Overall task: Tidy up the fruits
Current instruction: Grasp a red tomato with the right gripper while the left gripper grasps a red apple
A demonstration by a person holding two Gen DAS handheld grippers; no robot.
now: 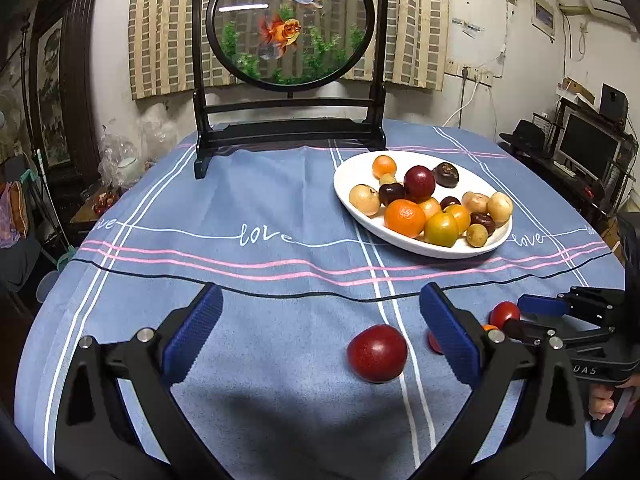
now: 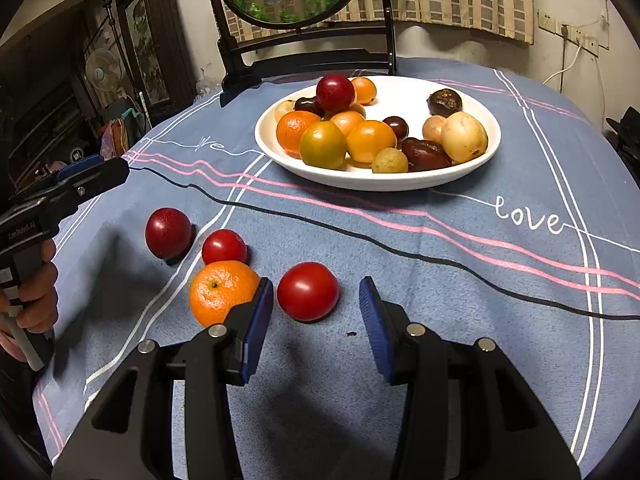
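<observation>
Fingers of left gripper (image 1: 320,332) and right gripper (image 2: 316,312) spread, pinching nothing; plate (image 2: 460,176) far side already heaped; four fruits left near: plum (image 2: 168,233), two tomatoes (image 2: 308,291), orange (image 2: 220,290)

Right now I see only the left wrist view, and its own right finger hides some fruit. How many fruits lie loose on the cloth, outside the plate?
Observer: Four, by the right wrist view: a dark plum, a small tomato, a mandarin and a bigger tomato.
Operator: Is the right gripper holding one of them?
Observer: No. The right gripper is open. The bigger tomato lies at its fingertips and is not gripped.
Operator: Is the mandarin free of its neighbours?
Observer: It seems to touch the small tomato just behind it. A clear strip of cloth separates it from the bigger tomato.
</observation>
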